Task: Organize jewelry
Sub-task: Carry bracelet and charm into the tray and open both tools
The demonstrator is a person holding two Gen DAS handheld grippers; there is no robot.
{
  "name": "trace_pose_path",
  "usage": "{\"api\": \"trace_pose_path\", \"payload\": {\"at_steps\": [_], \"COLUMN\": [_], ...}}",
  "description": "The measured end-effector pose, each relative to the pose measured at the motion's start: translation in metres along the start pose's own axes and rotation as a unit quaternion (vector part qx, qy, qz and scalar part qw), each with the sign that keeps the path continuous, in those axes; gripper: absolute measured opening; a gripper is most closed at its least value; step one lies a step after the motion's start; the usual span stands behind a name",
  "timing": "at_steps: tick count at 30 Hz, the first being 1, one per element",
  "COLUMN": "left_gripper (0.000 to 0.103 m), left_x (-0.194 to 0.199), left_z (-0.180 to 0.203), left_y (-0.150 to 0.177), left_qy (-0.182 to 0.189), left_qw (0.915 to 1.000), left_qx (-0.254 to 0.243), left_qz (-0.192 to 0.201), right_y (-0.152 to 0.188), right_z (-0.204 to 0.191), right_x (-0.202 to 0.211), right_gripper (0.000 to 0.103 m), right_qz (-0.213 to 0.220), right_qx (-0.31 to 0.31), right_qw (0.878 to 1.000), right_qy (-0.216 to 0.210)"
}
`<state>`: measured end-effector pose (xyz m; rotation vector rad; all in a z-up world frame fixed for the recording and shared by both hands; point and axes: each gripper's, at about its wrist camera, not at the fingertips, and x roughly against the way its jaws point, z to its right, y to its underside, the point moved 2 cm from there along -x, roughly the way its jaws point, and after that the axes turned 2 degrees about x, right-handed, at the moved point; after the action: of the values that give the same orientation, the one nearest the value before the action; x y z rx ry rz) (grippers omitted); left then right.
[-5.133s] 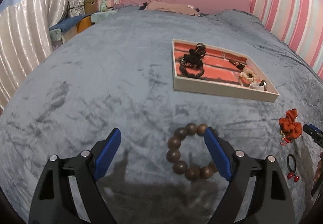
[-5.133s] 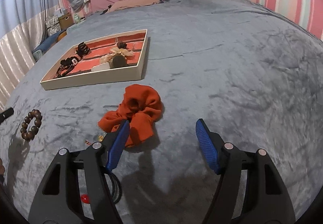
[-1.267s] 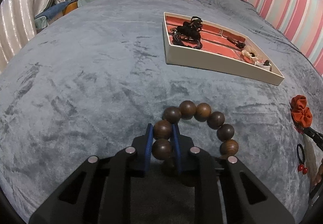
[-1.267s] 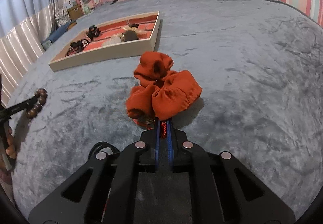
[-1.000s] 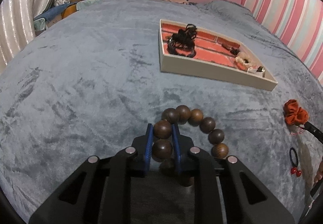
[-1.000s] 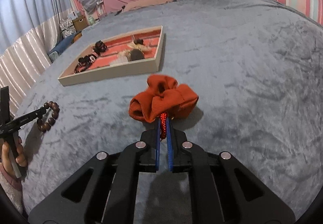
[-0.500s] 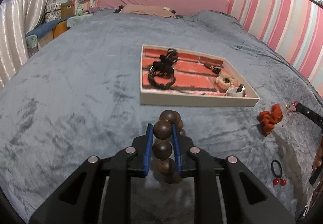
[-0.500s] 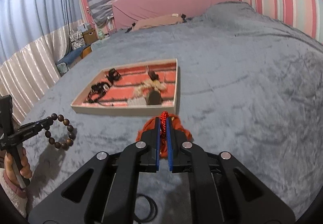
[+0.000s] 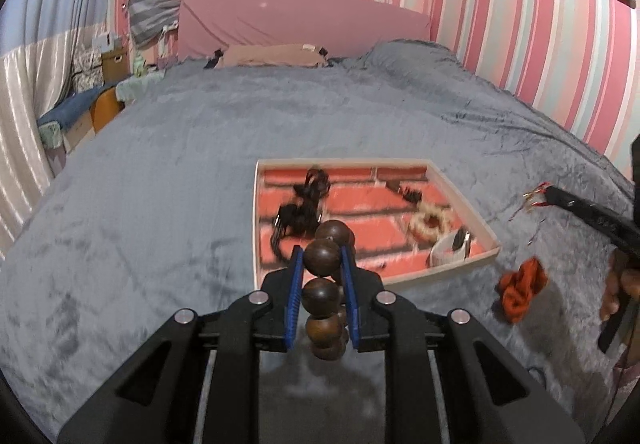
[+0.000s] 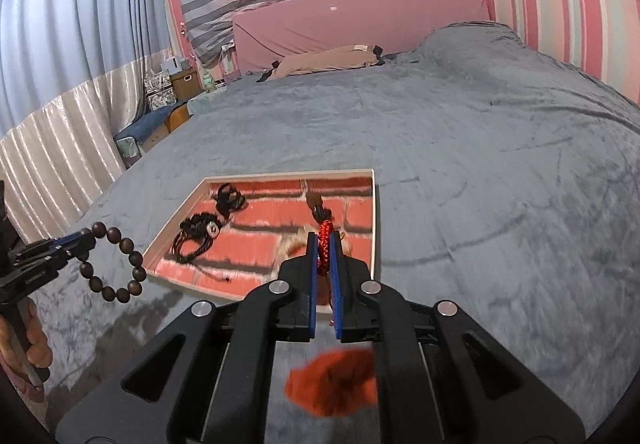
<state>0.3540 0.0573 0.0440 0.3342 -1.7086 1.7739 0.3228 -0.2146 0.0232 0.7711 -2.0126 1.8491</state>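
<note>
My left gripper (image 9: 320, 264) is shut on a brown wooden bead bracelet (image 9: 323, 286), held in the air just before the near rim of the jewelry tray (image 9: 464, 268); the bracelet also shows hanging in the right wrist view (image 10: 116, 268). My right gripper (image 10: 323, 244) is shut on a red braided cord (image 10: 324, 246), over the tray's (image 10: 374, 204) near right part. The cord's ends show at its tip in the left wrist view (image 9: 534, 198). An orange scrunchie (image 9: 522, 286) lies on the bed below it, also seen in the right wrist view (image 10: 332, 380).
The tray has a brick-pattern bottom and holds black cord jewelry (image 9: 300, 210), a pale beaded ring (image 9: 428, 222) and a small white box (image 9: 450, 254). It lies on a grey-blue blanket (image 9: 160, 184). A pink headboard (image 9: 300, 24) and bedside clutter (image 9: 100, 76) are far off.
Both grippers rose and moved toward the tray. The orange scrunchie, hanging at the right gripper half a second ago, now lies on the bed while the red cord stays gripped.
</note>
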Motion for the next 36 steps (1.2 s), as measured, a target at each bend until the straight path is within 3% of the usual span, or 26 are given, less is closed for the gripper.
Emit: {"api": "trace_pose_path", "payload": {"at_steps": [6,12,20,27,31,32,33,36], "left_gripper": [0.019,0.019,0.019,0.019,0.02,0.02,0.019,0.02], "left_x": [-0.027,-0.087,-0.168,-0.185,-0.187,-0.187,-0.188,-0.188], "left_z": [0.013,0.007,-0.034,-0.061,-0.068,-0.069,-0.07,-0.07], "left_y": [-0.045,-0.072,-0.064,-0.049,-0.047,-0.046,-0.045,-0.043], "left_qy": [0.006,0.001,-0.023,-0.046,-0.055,-0.056,-0.058,-0.066], "left_qw": [0.9999,0.9998,0.9966,0.9938,0.9931,0.9929,0.9925,0.9923], "left_qx": [-0.012,-0.012,0.031,0.049,0.049,0.05,0.051,0.049], "left_qz": [0.009,-0.017,-0.072,-0.088,-0.091,-0.093,-0.094,-0.092], "right_y": [-0.033,-0.054,-0.05,-0.027,-0.021,-0.022,-0.023,-0.026], "right_z": [-0.008,-0.014,-0.009,-0.008,-0.014,-0.017,-0.018,-0.025], "right_x": [-0.038,-0.09,-0.16,-0.196,-0.198,-0.197,-0.196,-0.187], "right_gripper": [0.007,0.007,0.007,0.007,0.01,0.019,0.035,0.059], "right_qz": [0.002,-0.016,-0.064,-0.113,-0.117,-0.116,-0.111,-0.091], "right_qx": [-0.004,-0.003,-0.017,-0.019,-0.011,-0.009,-0.006,0.0], "right_qw": [1.0,1.0,0.998,0.993,0.993,0.993,0.994,0.996], "right_qy": [-0.005,0.002,0.01,0.01,0.004,0.0,-0.003,-0.015]}}
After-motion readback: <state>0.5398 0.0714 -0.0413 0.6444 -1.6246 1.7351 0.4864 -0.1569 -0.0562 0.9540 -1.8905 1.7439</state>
